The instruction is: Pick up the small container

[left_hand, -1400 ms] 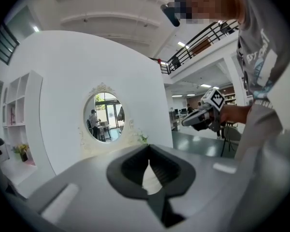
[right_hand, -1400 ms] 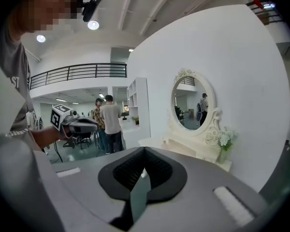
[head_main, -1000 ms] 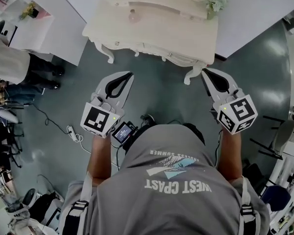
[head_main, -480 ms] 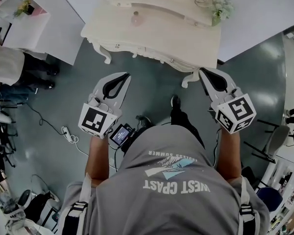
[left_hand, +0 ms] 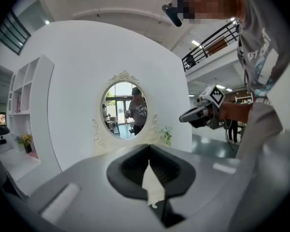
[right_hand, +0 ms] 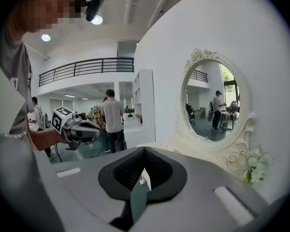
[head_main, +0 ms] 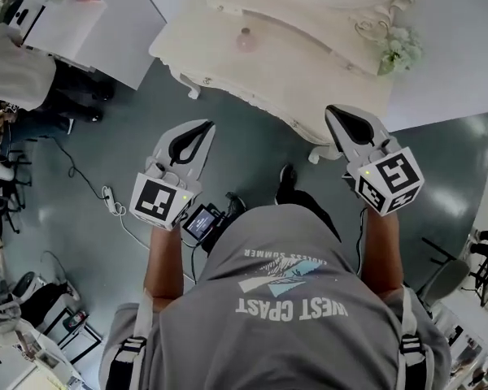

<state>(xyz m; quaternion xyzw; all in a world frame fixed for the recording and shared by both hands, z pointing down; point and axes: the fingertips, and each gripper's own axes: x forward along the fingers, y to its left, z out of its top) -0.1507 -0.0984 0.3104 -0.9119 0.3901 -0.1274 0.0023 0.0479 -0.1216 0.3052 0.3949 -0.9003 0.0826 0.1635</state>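
Note:
A small pinkish container [head_main: 246, 39] stands on the top of a cream dressing table [head_main: 309, 80], toward its back left. Both grippers are held in the air over the floor, short of the table's front edge. My left gripper [head_main: 199, 128] points at the table's left leg, well apart from the container; its jaws are shut and empty [left_hand: 149, 150]. My right gripper [head_main: 333, 114] hovers at the table's right front corner, jaws closed with nothing between them [right_hand: 145, 151]. The container does not show in either gripper view.
An oval mirror [left_hand: 125, 109] stands on the table's back, with white flowers [head_main: 398, 49] at its right end. A white shelf unit [head_main: 81, 23] and a person [head_main: 16, 67] are at the left. A cable and power strip [head_main: 110, 201] lie on the floor.
The dressing table has come nearer and turned in the head view. Both grippers stay shut, held out in front.

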